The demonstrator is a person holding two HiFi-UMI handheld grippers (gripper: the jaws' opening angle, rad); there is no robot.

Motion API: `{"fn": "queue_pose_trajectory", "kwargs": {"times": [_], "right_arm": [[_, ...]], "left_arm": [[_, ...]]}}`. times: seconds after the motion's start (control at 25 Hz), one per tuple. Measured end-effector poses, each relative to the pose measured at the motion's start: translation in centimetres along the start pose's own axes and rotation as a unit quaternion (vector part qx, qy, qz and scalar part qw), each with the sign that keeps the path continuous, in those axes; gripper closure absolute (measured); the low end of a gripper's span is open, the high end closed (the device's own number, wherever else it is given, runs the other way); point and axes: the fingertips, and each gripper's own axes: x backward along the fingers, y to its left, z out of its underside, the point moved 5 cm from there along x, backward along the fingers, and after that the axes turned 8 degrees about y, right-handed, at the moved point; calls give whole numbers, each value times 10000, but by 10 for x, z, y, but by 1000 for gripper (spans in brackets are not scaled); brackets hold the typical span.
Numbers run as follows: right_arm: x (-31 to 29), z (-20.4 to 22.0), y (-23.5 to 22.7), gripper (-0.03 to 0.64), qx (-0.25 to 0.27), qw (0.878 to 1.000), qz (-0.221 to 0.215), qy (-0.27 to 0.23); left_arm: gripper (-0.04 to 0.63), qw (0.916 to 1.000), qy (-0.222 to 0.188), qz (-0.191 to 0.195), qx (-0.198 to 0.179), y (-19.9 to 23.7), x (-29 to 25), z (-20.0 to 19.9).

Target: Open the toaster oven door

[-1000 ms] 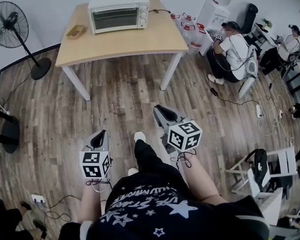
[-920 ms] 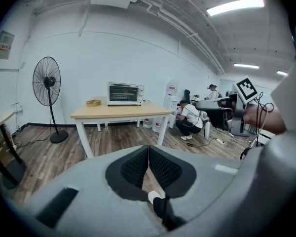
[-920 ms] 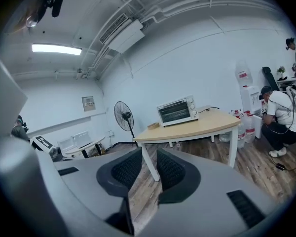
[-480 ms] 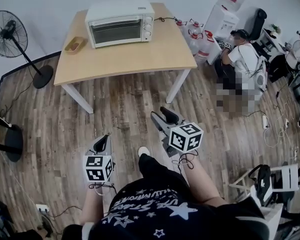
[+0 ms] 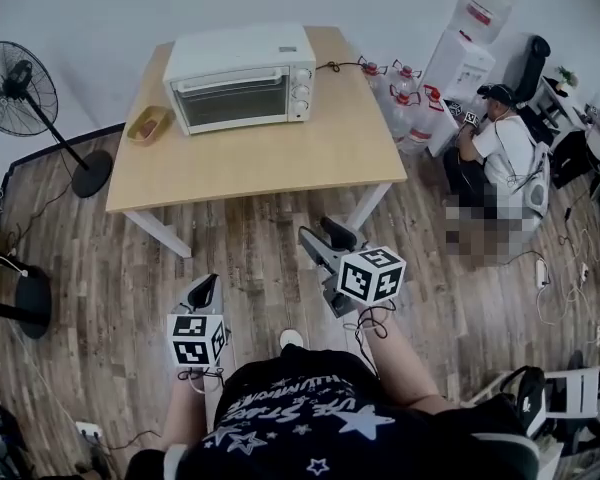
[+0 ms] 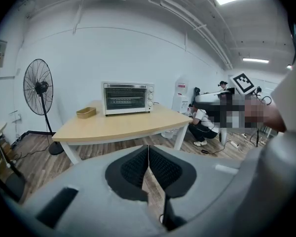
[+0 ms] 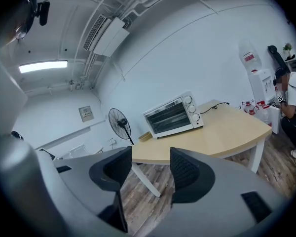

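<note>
**Position of the work.** The white box-shaped toaster oven (image 5: 242, 76) stands near the far edge of the pale wooden table (image 5: 280, 163). Its glass door (image 5: 232, 100) is shut and faces the person, so the task's step is not yet begun.

**Grippers.** Both are held low over the wood-plank floor (image 5: 110, 268), well apart from the table. This suits an approach rather than a reach.
- The left gripper (image 5: 205, 288) has its black ribbed pads (image 6: 135, 169) pressed together with nothing between them.
- The right gripper (image 5: 327, 238) has just been opening. Its jaws stand wide apart and empty, probably readied for the door handle.

**What each view adds.** The head view gives the layout. It shows the small tan tray (image 5: 150, 124) beside the oven, the black standing fan (image 5: 18, 86) at the left and a seated person (image 5: 505, 148) at the right. It does not settle the jaw gaps — the gripper views do. Those also show the oven front nearly level, with rack lines behind the glass and knobs down its right side. The handle is too small to confirm in any view.
</note>
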Motion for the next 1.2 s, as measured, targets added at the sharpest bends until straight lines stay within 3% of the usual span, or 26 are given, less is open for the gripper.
{"fn": "queue_pose_trajectory", "kwargs": {"times": [0.32,0.64,1.2], "right_arm": [[-40,-25,-30,367,-228,9997,-46,79],[-94,-46,-53,357,-501,9985,155,150],[-220,-150,-89,385,-896,9944,551,-136]], "left_arm": [[574,9996,55,-244,102,27,-19,-23],[574,9990,52,-420,147,96,-56,-55],[574,9994,-235,-68,-230,215,-164,-189]]}}
